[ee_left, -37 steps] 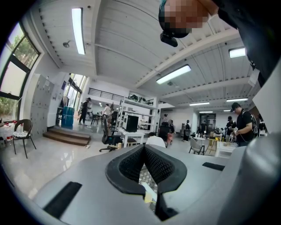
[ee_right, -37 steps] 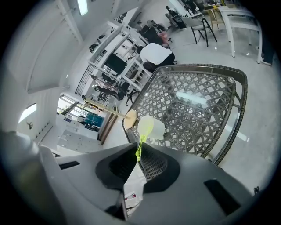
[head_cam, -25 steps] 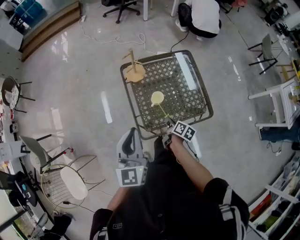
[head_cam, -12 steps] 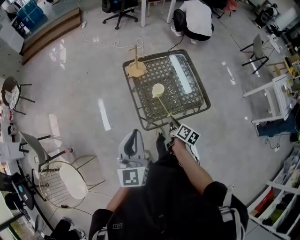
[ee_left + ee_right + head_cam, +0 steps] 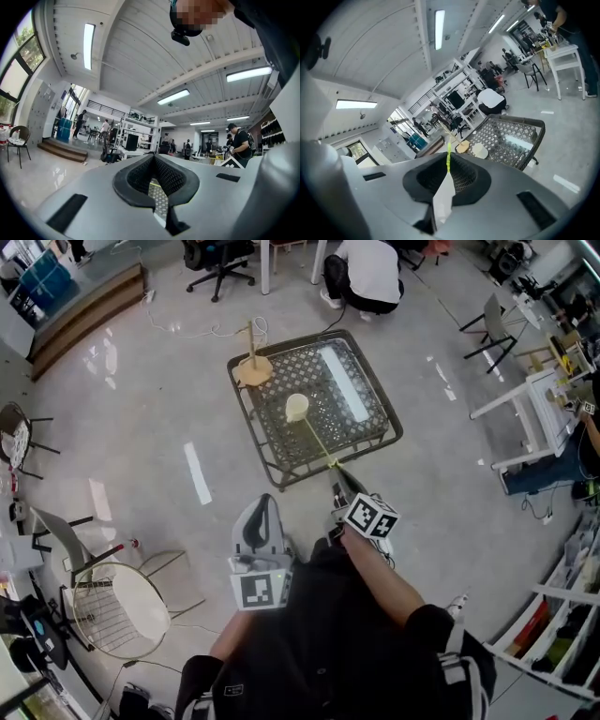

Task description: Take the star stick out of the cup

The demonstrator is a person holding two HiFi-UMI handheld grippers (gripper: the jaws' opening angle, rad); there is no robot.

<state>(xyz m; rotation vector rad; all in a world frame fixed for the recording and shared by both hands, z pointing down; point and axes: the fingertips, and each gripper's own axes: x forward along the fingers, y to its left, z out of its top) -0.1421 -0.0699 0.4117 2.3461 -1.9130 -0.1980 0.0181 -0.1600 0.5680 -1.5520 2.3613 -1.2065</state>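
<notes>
**My Right Tongs Had the Stick, but It Was Not Out of the Cup Yet**

My right tongs were shut tight on the bare end of the star stick. The thin yellow-green stick poked up from between the two pads. My left tongs were a little bit apart and had nothing in them. Through the small gap I could see some of the table's mesh. I held them low, close to my body, just short of the table.

From my head camera, the right tongs sat just past the near edge of the table. The left tongs were beside them. The star stick ran in a slanted line from my right tongs across the mesh to the cup. The far end met the cup, so I think it was inside. I could not see the star itself.

The pale cup stood near the middle of the table. A little wooden stand stood at the far left corner, well apart from the cup.

I think the stick was very light and thin. It might bend or snap if I pulled it sideways. The cup looked light too, so it could tip over or slide along with the stick. The bare end was a good place to hold. I think a straight lift along the stick's own line would be safest.
</notes>
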